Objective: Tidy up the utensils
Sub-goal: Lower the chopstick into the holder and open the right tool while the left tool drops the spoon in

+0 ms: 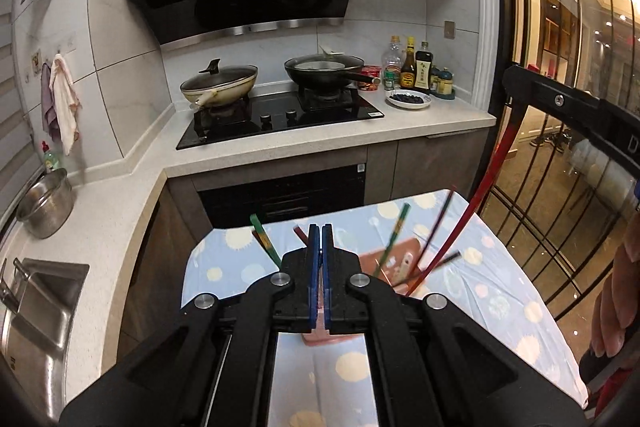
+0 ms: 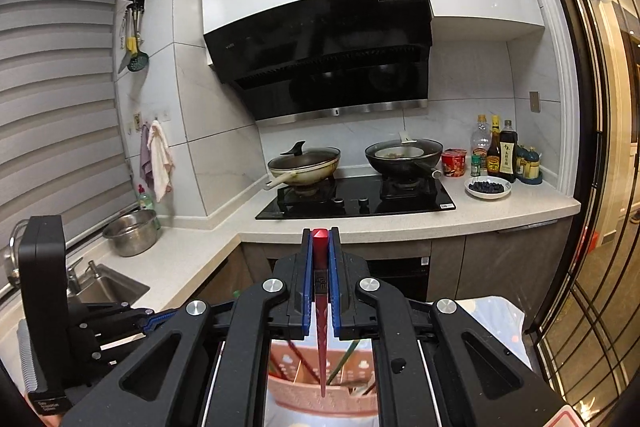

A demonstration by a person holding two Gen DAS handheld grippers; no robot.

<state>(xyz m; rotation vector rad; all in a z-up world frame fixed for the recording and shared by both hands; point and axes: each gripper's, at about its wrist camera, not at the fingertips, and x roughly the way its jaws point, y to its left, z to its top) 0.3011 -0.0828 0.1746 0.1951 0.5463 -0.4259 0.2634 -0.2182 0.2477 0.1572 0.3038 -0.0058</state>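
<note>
— Over the table (image 1: 520,311), what do both tongs carry?
— Right tongs (image 2: 320,239) clench one red chopstick (image 2: 321,315); left tongs (image 1: 320,231) are clenched, empty. Several chopsticks stand blurred in the pink holder (image 2: 320,393).

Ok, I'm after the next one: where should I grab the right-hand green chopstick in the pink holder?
Take the green chopstick by its bare upper shaft, coming from above with the jaws across it. It leans with its top end free, while its lower part sits in the pink holder among other sticks.
</note>
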